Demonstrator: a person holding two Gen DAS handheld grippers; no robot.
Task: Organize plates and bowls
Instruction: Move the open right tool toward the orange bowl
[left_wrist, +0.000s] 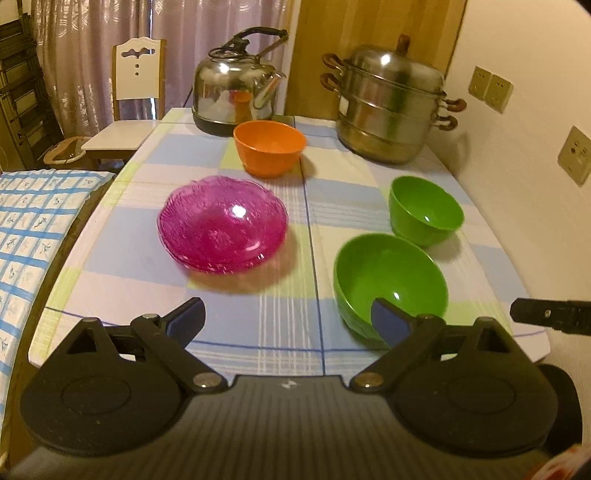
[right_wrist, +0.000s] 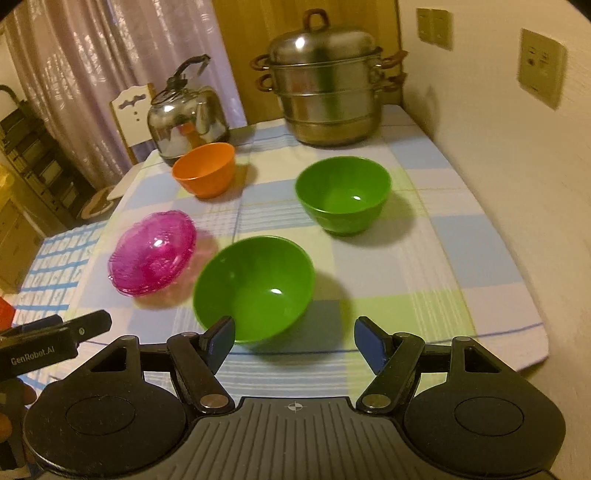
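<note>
**Both grippers free, near green bowl closest to the right one**

Left wrist view: the left gripper (left_wrist: 287, 320) hangs over the near edge of the tabletop (left_wrist: 369, 170), jaws spread wide and holding nothing. A stack of pink plates (left_wrist: 223, 224), translucent, ribbed and scallop-rimmed, lies ahead and slightly left. The near green bowl (left_wrist: 389, 282), smooth glossy plastic, sits just past the right-hand finger; a smaller-looking far green bowl (left_wrist: 424, 210) stands behind it, apart. An orange bowl (left_wrist: 269, 147) sits far centre, before a steel kettle (left_wrist: 236, 96) and a steel steamer pot (left_wrist: 391, 107).

Right wrist view: the right gripper (right_wrist: 294, 341) is likewise released and empty. The near green bowl (right_wrist: 253, 286) lies directly ahead, a little left of centre, its near rim just beyond the fingertips, tipped slightly leftward. The far green bowl (right_wrist: 343, 194) stands farther and to the right, the pink plates (right_wrist: 153, 253) to the left, the orange bowl (right_wrist: 205, 168) far left. Being round, the bowls have no long axis. The right gripper seems better placed for the near green bowl, likely to nest it with its twin.
</note>
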